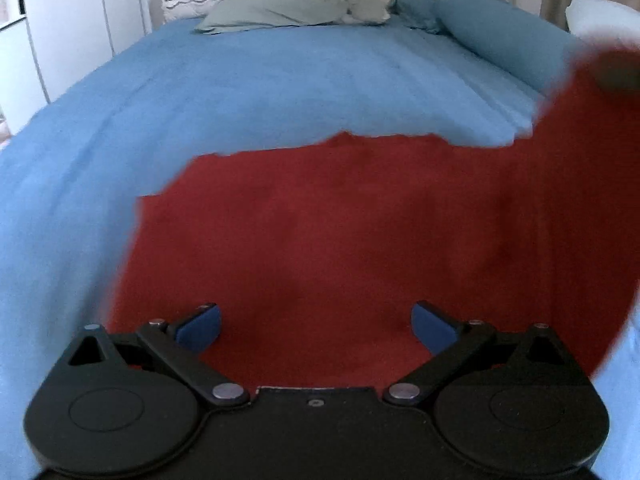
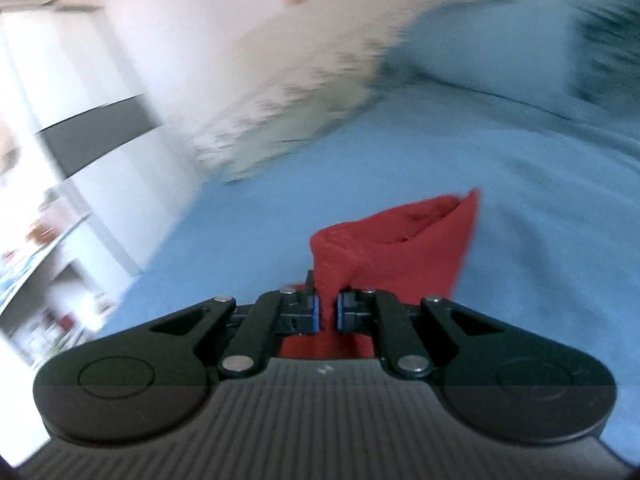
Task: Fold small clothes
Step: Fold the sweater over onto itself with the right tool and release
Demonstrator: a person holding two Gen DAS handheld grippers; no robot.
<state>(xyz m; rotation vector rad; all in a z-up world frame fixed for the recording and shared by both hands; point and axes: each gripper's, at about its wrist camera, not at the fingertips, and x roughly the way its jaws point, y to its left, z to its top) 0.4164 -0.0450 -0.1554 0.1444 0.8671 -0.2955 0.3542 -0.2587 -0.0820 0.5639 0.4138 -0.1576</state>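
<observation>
Left gripper (image 1: pixel 316 330) jaws spread wide, nothing between them, over the red cloth (image 1: pixel 340 240) lying flat on the blue bedsheet (image 1: pixel 240 88) just ahead and under its fingers. Right gripper (image 2: pixel 327 312) pinched tight on a bunched corner of the same red cloth (image 2: pixel 400 240), fabric rising ahead of its blue pads (image 2: pixel 316 312). Pillows (image 1: pixel 280 10) far ahead; right view motion-blurred.

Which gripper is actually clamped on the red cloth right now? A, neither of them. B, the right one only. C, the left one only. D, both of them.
B: in the right wrist view the right gripper has its blue pads pinched on a fold of the red cloth, while the left gripper sits wide open over the cloth with nothing between its fingers.
</observation>
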